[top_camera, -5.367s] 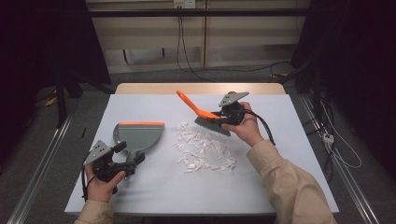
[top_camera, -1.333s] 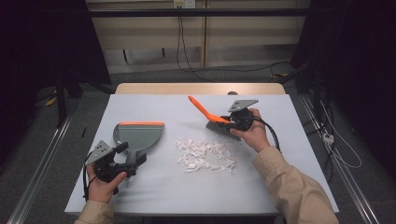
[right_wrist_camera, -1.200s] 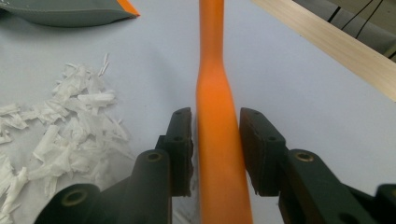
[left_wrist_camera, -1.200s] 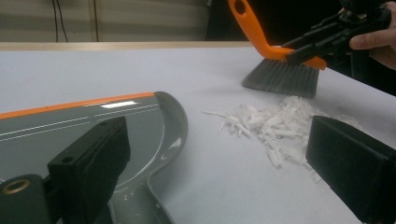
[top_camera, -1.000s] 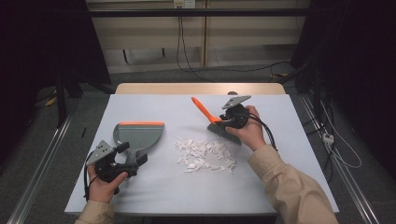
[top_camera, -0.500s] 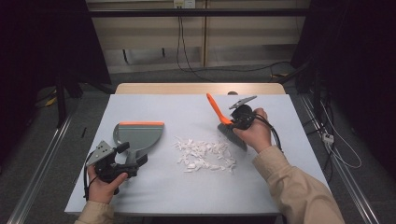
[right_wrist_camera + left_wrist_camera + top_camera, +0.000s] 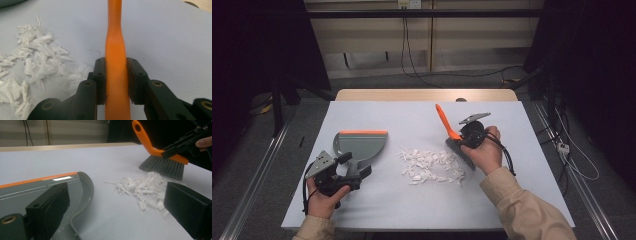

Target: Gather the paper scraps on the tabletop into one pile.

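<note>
An orange-handled brush (image 7: 443, 120) with grey bristles (image 7: 161, 167) stands at the right edge of a pile of white paper scraps (image 7: 429, 165). My right gripper (image 7: 457, 137) is shut on its handle (image 7: 115, 50), one pad pressing on each side. The bristles touch the table beside the scraps (image 7: 142, 187). A grey dustpan (image 7: 359, 145) with an orange lip lies left of the pile. My left gripper (image 7: 354, 172) sits at the pan's handle end with its jaws wide apart (image 7: 117, 212), and the pan (image 7: 37, 187) lies by the left jaw.
The white table top (image 7: 387, 210) ends at a wooden strip (image 7: 427, 95) at the far side. Cables run along the floor behind and to the right. Bare table surrounds the pile on the near side.
The right hand has drifted right and nearer with the brush, whose handle has swung from leaning left to nearly upright. The scrap pile is tighter than several seconds ago. The left hand stayed still.
</note>
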A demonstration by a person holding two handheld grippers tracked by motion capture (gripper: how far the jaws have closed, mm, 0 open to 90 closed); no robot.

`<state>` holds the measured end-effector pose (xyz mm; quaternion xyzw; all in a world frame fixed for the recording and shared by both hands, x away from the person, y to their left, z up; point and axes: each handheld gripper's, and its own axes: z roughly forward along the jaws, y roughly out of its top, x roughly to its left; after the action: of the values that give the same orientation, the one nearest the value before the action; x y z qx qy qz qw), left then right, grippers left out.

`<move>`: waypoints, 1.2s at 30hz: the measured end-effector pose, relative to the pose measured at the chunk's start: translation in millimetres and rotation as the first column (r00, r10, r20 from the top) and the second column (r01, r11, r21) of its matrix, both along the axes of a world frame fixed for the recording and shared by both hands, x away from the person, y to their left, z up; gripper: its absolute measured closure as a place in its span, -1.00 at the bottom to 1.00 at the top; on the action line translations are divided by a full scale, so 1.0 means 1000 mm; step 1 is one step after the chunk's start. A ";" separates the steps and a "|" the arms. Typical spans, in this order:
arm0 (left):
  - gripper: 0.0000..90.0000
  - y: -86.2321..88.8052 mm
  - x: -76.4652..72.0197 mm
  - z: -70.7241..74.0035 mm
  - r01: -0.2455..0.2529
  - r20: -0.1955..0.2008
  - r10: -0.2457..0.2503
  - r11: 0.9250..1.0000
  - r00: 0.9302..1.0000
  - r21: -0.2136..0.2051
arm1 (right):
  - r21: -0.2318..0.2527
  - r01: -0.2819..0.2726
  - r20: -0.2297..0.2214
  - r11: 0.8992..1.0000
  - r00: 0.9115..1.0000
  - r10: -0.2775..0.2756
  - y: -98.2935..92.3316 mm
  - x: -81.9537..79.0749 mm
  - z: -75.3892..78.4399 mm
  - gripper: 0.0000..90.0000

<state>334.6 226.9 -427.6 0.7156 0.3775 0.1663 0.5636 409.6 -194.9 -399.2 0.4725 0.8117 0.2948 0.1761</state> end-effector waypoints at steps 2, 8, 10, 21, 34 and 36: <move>-0.86 0.000 0.000 0.000 0.001 0.003 -0.001 1.000 1.000 0.002 | 0.000 0.006 0.005 1.000 1.000 -0.006 0.007 -0.001 0.000 0.60; -0.86 0.000 0.001 0.001 0.005 0.007 -0.005 1.000 1.000 0.003 | 0.032 -0.002 0.010 0.999 1.000 0.001 0.032 0.001 -0.001 0.59; -0.86 0.000 0.002 0.001 0.007 0.005 -0.007 1.000 1.000 -0.001 | 0.017 -0.015 0.024 1.000 1.000 0.014 0.041 0.004 -0.001 0.60; -0.86 0.000 0.004 0.000 0.009 0.003 -0.009 1.000 1.000 -0.007 | 0.082 -0.049 0.067 0.995 0.997 0.044 0.053 0.014 0.014 0.59; -0.86 -0.001 0.004 -0.001 0.008 0.000 -0.008 1.000 1.000 -0.003 | 0.120 -0.021 0.098 0.993 0.995 0.010 0.015 0.001 0.036 0.59; -0.86 -0.001 0.004 -0.001 0.008 0.000 -0.008 1.000 1.000 -0.003 | 0.111 -0.023 0.092 0.994 0.996 0.012 0.012 -0.003 0.036 0.59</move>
<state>338.7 225.7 -428.4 0.7162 0.3750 0.1634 0.5654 407.1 -183.0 -363.5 0.4606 0.7891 0.3626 0.1834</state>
